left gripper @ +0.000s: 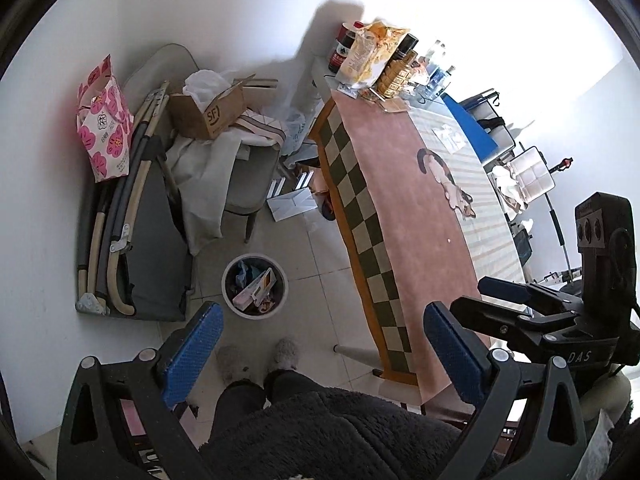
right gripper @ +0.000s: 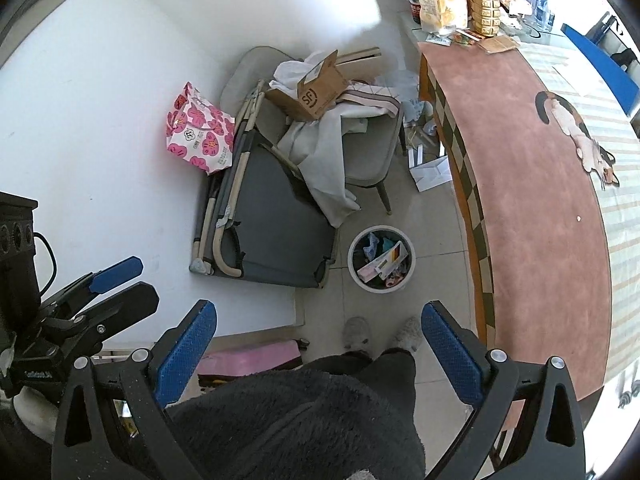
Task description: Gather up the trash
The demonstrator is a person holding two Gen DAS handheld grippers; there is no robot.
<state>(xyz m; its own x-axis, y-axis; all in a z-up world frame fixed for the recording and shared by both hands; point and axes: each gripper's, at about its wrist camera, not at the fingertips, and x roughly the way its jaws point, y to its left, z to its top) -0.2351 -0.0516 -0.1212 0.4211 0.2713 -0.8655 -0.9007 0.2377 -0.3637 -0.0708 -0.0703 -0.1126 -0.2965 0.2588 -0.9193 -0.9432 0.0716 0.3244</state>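
Observation:
A round white trash bin (left gripper: 255,287) stands on the tiled floor beside the table, holding a flat carton and crumpled wrappers; it also shows in the right wrist view (right gripper: 381,259). My left gripper (left gripper: 324,354) is open and empty, held high above the floor near the person's feet. My right gripper (right gripper: 318,350) is open and empty at a like height. Each gripper shows at the edge of the other's view: the right gripper (left gripper: 532,304) and the left gripper (right gripper: 104,288). A tiny white scrap (left gripper: 449,241) lies on the pink table mat (left gripper: 400,184).
A long table (right gripper: 540,184) with the mat runs on the right; bottles and snack bags (left gripper: 372,56) stand at its far end. A folded cot (left gripper: 140,248), a chair with cloth and a cardboard box (left gripper: 208,114), and a pink flowered bag (left gripper: 105,120) stand along the wall.

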